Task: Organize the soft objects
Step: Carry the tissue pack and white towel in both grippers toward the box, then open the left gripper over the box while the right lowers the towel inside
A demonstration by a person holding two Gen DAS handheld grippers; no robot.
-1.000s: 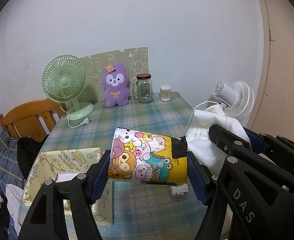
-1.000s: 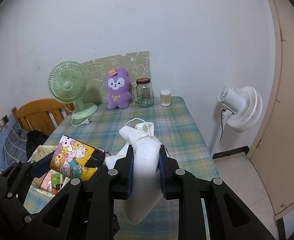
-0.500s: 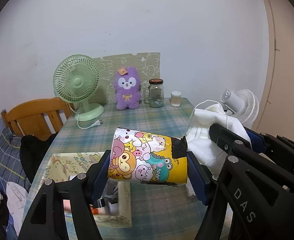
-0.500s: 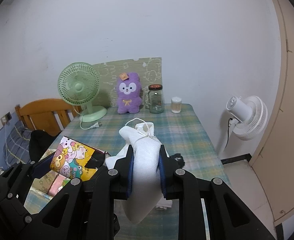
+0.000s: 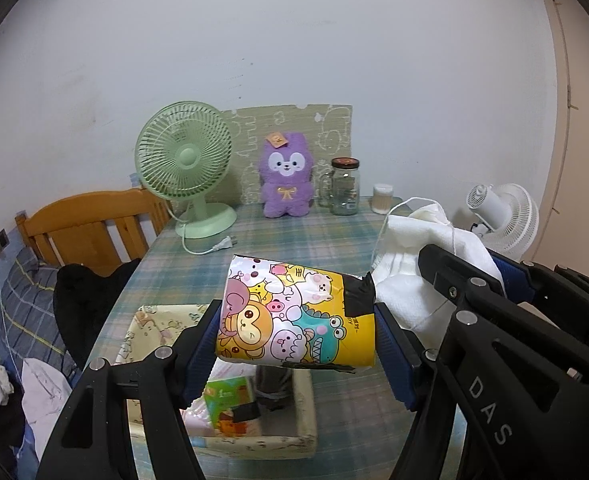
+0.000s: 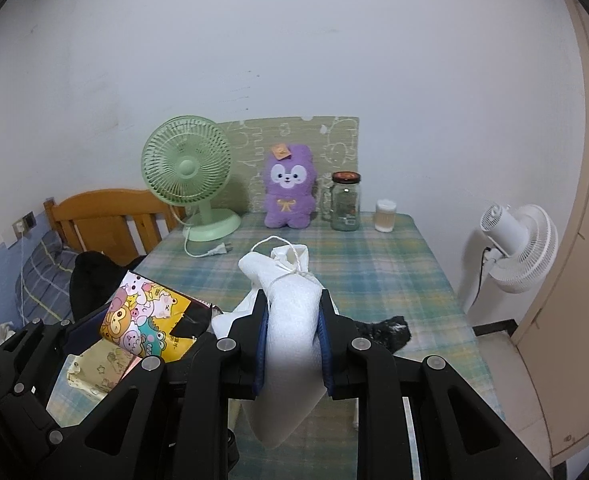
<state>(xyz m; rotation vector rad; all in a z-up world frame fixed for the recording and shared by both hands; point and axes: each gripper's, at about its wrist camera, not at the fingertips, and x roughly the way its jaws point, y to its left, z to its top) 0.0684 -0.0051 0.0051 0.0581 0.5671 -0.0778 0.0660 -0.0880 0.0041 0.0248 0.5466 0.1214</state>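
My left gripper (image 5: 296, 316) is shut on a cartoon-printed tissue pack (image 5: 294, 316) and holds it in the air above a cream patterned fabric box (image 5: 302, 412). The box holds a green packet (image 5: 224, 400) and a dark cloth. My right gripper (image 6: 292, 320) is shut on a white drawstring cloth bag (image 6: 286, 304), held above the plaid table (image 6: 394, 264). The bag also shows in the left wrist view (image 5: 422, 248), to the right of the tissue pack. The tissue pack also shows in the right wrist view (image 6: 146, 320), at the left.
At the table's back stand a green desk fan (image 5: 184, 164), a purple plush toy (image 5: 286, 176), a glass jar (image 5: 344, 186) and a cotton swab cup (image 5: 382, 198). A black fuzzy item (image 6: 386, 330) lies near the right edge. A wooden chair (image 5: 86, 220) stands left, a white floor fan (image 6: 518, 248) right.
Both grippers have pulled back and risen with their loads; the table's back items look farther away. The fabric box now lies directly under the tissue pack, its contents showing.
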